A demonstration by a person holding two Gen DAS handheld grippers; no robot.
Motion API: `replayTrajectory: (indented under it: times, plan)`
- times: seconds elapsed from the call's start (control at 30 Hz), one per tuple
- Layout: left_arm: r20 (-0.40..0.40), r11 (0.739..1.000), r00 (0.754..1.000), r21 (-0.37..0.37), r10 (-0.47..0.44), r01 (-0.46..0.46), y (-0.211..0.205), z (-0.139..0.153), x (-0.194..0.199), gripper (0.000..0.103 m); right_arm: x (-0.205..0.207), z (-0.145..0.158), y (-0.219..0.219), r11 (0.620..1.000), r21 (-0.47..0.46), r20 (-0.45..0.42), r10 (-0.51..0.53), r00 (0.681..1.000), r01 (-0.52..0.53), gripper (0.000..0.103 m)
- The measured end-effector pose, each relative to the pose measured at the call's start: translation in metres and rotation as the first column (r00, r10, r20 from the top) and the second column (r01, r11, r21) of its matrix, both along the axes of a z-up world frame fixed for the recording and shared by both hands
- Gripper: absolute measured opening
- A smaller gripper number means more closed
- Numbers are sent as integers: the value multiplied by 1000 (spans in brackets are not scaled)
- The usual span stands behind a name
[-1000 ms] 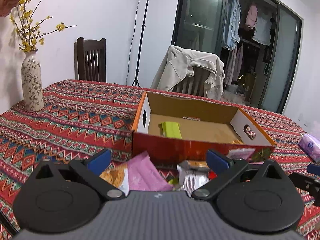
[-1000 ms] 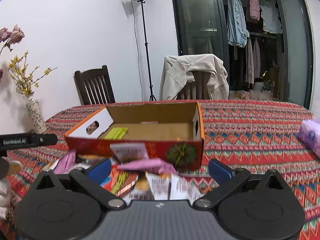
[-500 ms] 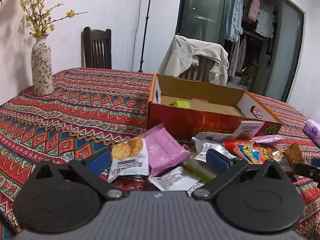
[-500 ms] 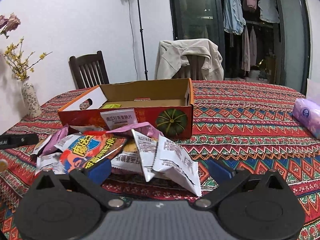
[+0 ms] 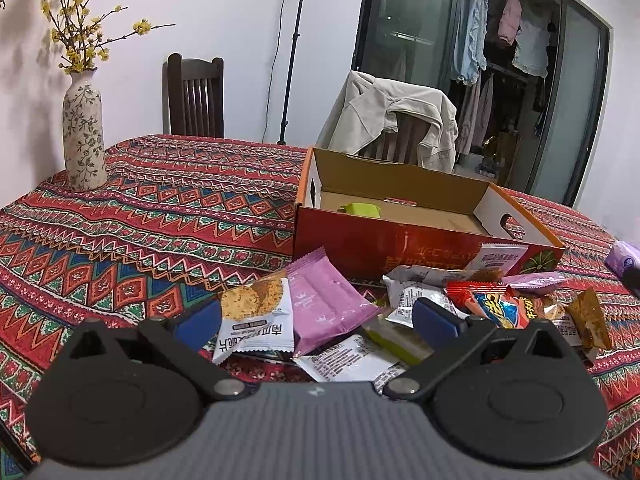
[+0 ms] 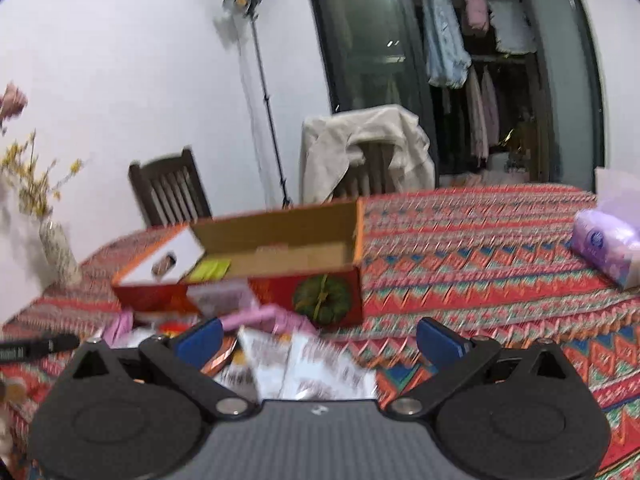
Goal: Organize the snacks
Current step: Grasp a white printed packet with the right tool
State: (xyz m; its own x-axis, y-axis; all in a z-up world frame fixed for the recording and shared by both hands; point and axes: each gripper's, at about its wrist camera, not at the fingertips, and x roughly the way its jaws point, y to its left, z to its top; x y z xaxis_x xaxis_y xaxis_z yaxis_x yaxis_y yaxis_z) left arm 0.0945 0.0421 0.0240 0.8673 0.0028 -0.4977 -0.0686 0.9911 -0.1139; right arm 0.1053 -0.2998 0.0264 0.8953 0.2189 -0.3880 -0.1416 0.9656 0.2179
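Desk [image 5: 160, 216]: patterned cloth, carrying everything.
Cardboard box [image 5: 404, 200]: open, nearly empty, behind the pile.
Snack packets [image 5: 332, 304]: heaped before the box; likely light, crinkly, slippery; best pinched at sealed edges.
Left claw [image 5: 318, 320]: released, empty, over the packets.
Right claw [image 6: 320, 336]: released, empty.

Readable text, as I see it: white cookie packet [image 5: 256, 320], Chinese characters printed upside down, not legible to me. Red box front [image 5: 424, 254], inverted gold characters. Red-blue snack bag [image 5: 494, 305], yellow characters. Nothing else readable.
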Motion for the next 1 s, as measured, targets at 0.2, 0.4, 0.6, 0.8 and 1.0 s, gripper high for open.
replayTrajectory:
  times: [0.2,0.4,0.6,0.8,1.0]
  plan:
    - [-7,1000,1000,4,9,-9,-2,-1,0,103,27,-8,-13,999,23,-62,-29,998,30,90]
    - [-17,1000,1000,10,22,-22,-1,-2,0,103,45,-37,-7,1000,31,-169,9,986,-4,79]
    - [-28,999,999,12,33,-32,0,-3,1,103,49,-52,-11,996,91,-201,45,978,-27,62]
    - [-34,999,999,17,37,-36,-3,-4,2,103,50,-57,-19,992,121,-223,48,974,-21,17]
    - [-42,999,998,21,47,-46,-2,-4,4,103,44,-54,-13,999,38,-217,43,975,-35,43]
